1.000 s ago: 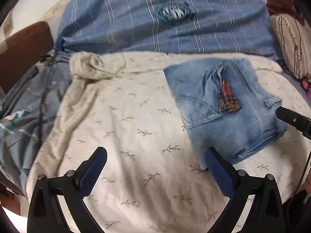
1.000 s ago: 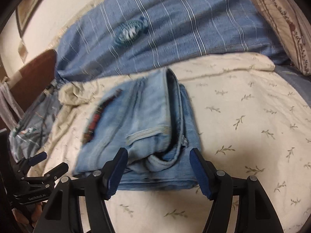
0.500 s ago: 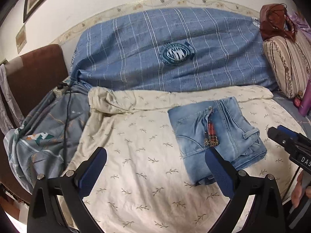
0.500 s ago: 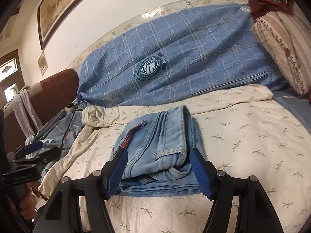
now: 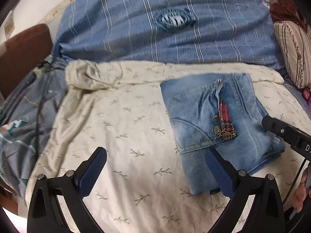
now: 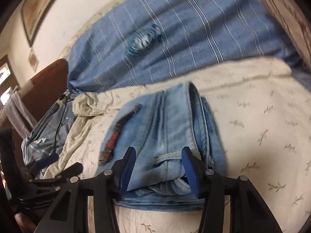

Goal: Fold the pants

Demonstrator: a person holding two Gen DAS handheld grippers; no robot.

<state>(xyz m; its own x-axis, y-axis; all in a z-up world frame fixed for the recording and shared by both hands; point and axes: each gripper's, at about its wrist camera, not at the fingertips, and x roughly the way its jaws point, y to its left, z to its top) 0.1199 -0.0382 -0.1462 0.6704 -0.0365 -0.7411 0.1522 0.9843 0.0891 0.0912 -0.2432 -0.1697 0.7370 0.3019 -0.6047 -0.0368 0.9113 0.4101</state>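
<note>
My jeans (image 5: 217, 124) sit folded into a thick square on the cream sheet (image 5: 124, 128) with the little leaf print, and I'll place everything off them. In my left camera they lie to the right of middle, back pocket up, with the red plaid strip (image 5: 226, 120) and a bit of metal chain running down their centre. My left gripper (image 5: 154, 171) hangs low over the sheet with its blue pads spread wide; the right pad (image 5: 218, 171) overlaps the near left corner of the jeans, the left pad (image 5: 92, 171) is over bare sheet well clear of them, nothing pinched. My right gripper (image 6: 158, 171) is right down at the near edge of the jeans, and its jaws have just been closing in: the folded waistband with its belt loop (image 6: 169, 156) sits between the two blue pads (image 6: 189, 171). Whether the pads are already biting the denim I can't tell; the picture is smeared with motion there. From the left camera the black tip of that right gripper (image 5: 281, 132) pokes in over the right side of the jeans, with my fingers (image 5: 300, 192) just showing at the edge. Beyond the jeans a blue striped cover (image 5: 155, 38) with a round badge rises along the wall; right of them a striped pillow (image 5: 293, 52); left of them a grey patterned cloth (image 5: 23, 116) hangs off the sheet's edge.
</note>
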